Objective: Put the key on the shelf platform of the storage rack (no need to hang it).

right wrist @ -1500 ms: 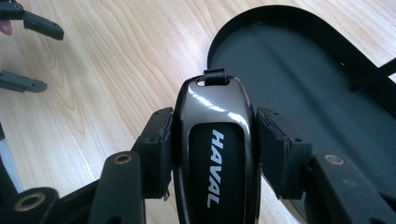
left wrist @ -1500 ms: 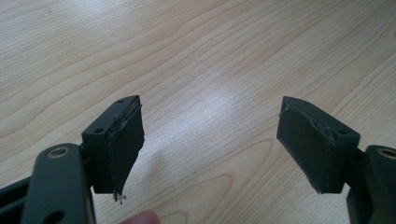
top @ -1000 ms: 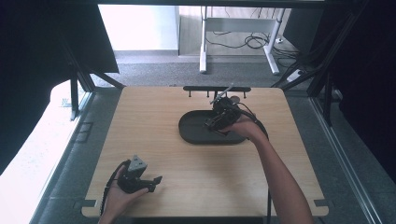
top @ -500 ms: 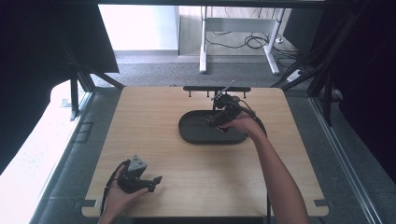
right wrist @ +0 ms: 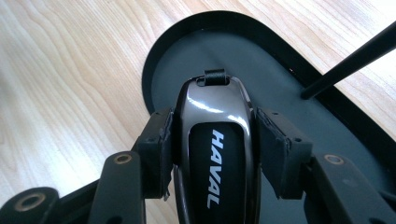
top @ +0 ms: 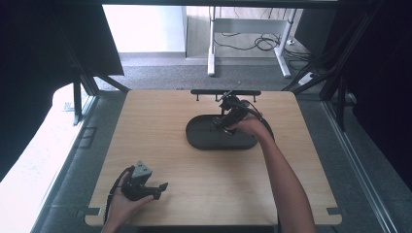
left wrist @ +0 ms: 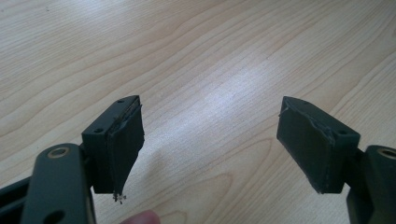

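Observation:
My right gripper (top: 218,124) hangs over a black oval tray (top: 194,141) at the middle back of the table. It is shut on a glossy dark car key fob (right wrist: 215,140) marked HAVAL, with the pads pressing both of its sides. The fob's loop end points at the tray floor (right wrist: 187,60), and I cannot tell whether it touches. My left gripper (top: 159,188) rests near the table's front left corner. In the left gripper view its jaws (left wrist: 210,144) stand wide open over bare wood, with nothing between them.
A low black bar (top: 204,91) on short legs runs along the table's far edge behind the tray. A thin black rod (right wrist: 350,60) slants across the tray's far rim in the right gripper view. The light wooden tabletop (top: 160,126) spreads between the two hands.
My right gripper, still holding the key fob, has shifted a little left and lower over the tray. The left gripper has stayed where it was.

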A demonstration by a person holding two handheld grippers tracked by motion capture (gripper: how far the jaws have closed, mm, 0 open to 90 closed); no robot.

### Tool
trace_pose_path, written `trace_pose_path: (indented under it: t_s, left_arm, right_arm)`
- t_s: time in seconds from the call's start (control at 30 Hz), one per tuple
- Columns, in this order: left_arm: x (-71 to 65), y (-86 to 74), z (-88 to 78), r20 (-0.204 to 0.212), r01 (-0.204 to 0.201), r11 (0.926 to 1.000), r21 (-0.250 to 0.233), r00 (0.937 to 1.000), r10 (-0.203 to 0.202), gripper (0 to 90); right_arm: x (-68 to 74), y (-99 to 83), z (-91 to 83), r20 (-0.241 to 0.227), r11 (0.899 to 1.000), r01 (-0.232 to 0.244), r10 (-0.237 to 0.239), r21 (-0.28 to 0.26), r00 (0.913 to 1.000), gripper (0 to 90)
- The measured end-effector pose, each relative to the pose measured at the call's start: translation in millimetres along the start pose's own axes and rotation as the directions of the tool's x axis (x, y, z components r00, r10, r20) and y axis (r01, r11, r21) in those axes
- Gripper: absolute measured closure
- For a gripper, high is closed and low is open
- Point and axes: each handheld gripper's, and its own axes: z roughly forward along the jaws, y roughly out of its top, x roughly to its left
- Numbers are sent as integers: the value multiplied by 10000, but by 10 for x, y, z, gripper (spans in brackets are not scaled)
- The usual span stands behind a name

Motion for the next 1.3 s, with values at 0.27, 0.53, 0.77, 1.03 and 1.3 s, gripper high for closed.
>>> trace_pose_path:
  t_s: [0.27,0.53,0.77,1.03,1.3]
  left_arm:
    - [2,-6,14,12,13,10000,77,10000,-13,234]
    - [1,-6,14,9,6,10000,82,10000,-6,234]
    - [-1,-8,19,24,10,10000,43,10000,-10,234]
    - [15,-12,14,17,79,10000,34,10000,-79,232]
    - [10,-11,16,8,73,10000,37,10000,-73,231]
  right_arm:
    - [-93,-38,140,165,9998,-128,125,161,9998,494]
    - [-114,-34,232,294,9998,-149,145,138,9995,494]
    - [-98,-13,357,189,9999,-13,11,110,9998,493]
    - [-118,-53,452,173,9998,-33,30,180,9998,493]
    - [-172,-147,538,305,9990,-33,20,440,9995,493]
